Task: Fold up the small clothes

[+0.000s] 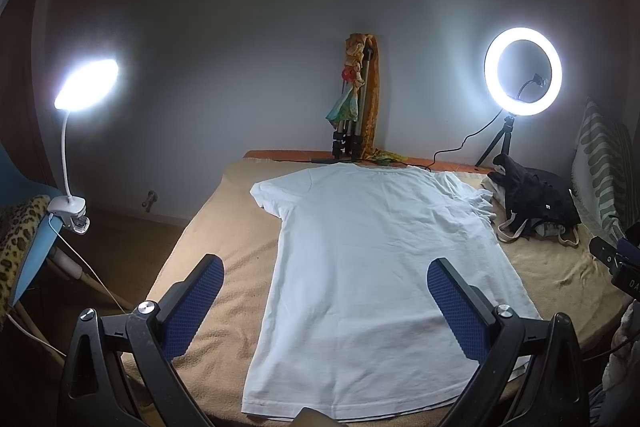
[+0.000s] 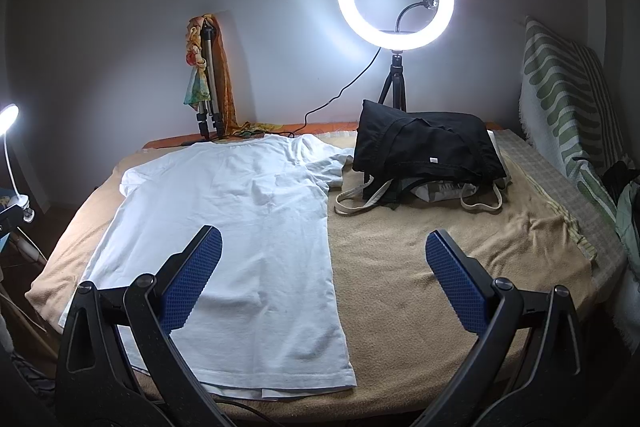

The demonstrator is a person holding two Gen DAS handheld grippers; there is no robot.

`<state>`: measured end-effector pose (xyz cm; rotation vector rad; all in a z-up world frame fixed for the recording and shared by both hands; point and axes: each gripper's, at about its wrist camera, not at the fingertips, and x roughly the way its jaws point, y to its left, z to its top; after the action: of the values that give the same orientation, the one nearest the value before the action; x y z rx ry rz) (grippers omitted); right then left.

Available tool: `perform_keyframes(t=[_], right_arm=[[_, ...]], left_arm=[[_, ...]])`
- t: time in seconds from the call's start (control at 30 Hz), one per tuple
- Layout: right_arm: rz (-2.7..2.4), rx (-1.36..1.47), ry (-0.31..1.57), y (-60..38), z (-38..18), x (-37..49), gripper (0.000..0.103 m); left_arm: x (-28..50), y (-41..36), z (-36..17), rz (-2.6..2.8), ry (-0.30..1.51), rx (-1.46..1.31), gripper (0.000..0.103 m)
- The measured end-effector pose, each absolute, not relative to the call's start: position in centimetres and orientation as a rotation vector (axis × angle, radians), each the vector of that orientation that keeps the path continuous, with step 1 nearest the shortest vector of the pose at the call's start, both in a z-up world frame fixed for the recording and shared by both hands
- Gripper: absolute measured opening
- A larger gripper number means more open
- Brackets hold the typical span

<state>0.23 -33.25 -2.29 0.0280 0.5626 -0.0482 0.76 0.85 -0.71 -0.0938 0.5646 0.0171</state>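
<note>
A white T-shirt (image 1: 372, 267) lies flat on a tan blanket (image 1: 224, 247), hem toward me and collar toward the wall. It also shows in the right wrist view (image 2: 240, 227), left of centre. My left gripper (image 1: 326, 271) is open and empty, held above the shirt's lower part, its left finger over the blanket. My right gripper (image 2: 324, 247) is open and empty, straddling the shirt's right edge above the blanket (image 2: 420, 227). Part of the right gripper (image 1: 616, 259) shows at the right edge of the left wrist view.
A pile of black and other clothes (image 2: 428, 155) sits at the back right of the bed. A ring light (image 2: 396, 3) on a tripod and a folded tripod with scarves (image 2: 208, 79) stand by the wall. A clip lamp (image 1: 86, 83) is at the left. A striped cushion (image 2: 568, 99) is on the right.
</note>
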Motion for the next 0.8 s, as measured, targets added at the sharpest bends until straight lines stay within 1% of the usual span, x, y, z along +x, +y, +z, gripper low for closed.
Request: perform_keyframes(t=[0.8], right_arm=[[-0.039, 0.038, 0.579, -33.09, -2.66, 0.22, 0.103]], left_arm=[[0.40, 0.28, -0.68, 0.008, 0.557, -0.074, 0.103]])
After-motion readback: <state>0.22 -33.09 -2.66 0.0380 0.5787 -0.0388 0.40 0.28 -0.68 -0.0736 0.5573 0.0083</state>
